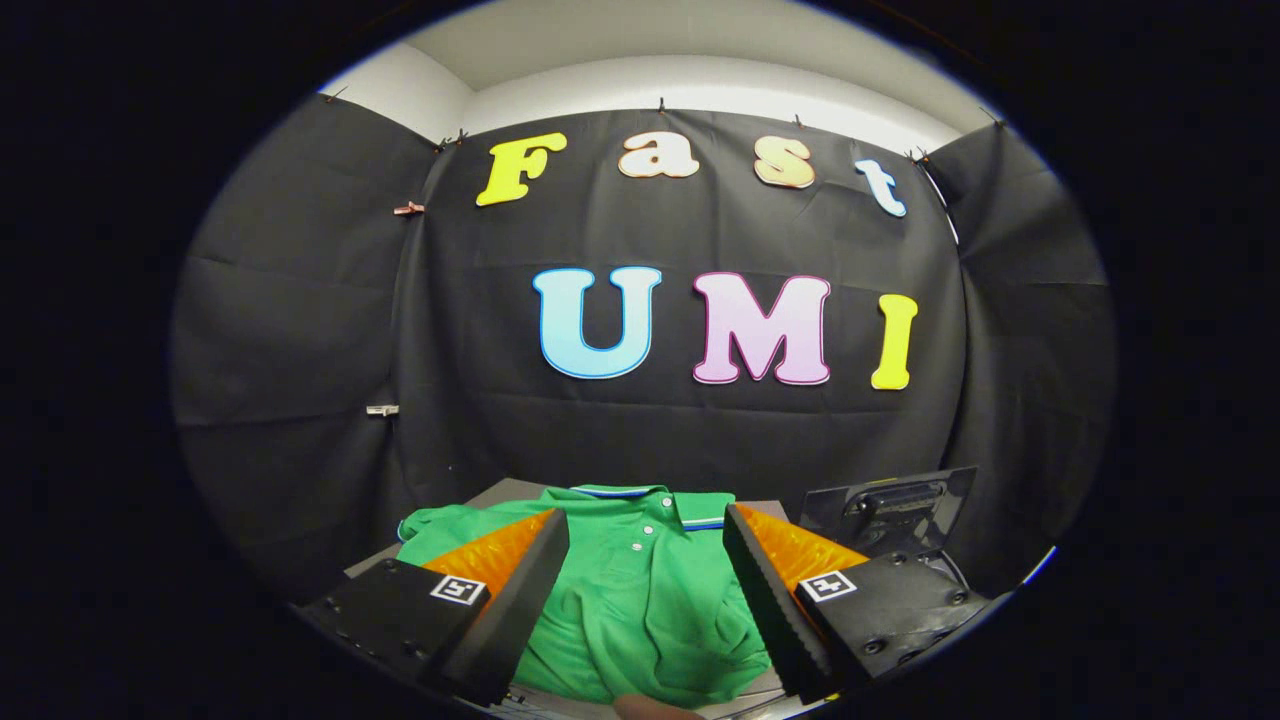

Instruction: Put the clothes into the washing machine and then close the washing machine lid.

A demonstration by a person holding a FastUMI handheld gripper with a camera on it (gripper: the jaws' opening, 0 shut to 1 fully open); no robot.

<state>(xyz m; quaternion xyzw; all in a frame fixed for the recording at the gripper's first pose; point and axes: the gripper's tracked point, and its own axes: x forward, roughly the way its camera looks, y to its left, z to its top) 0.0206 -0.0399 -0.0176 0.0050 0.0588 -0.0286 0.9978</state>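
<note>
- Holding your two-finger gripper above the work surface, you have its fingers spread wide apart, with nothing clamped between them.
- Your task garment, a green short-sleeved polo shirt with a blue-and-white striped collar and white buttons, lies flat on the grey tabletop, collar toward the booth wall.
- Seen from the gripper, the shirt's chest and button placket sit in the gap between your fingers; the collar lies just ahead of the tips, and one sleeve spreads out beyond the left finger.
- Neither finger can be confirmed as touching the fabric; whether they rest on it or hang above it cannot be told from this angle.
- Beyond your right finger stands a dark grey hinged lid with a recessed handle, raised and tilted back toward the wall. It appears to belong to the washing machine; the tub beneath it is hidden behind your right finger.
- The shirt lies beside that lid, outside the machine, and the lid stands open.
</note>
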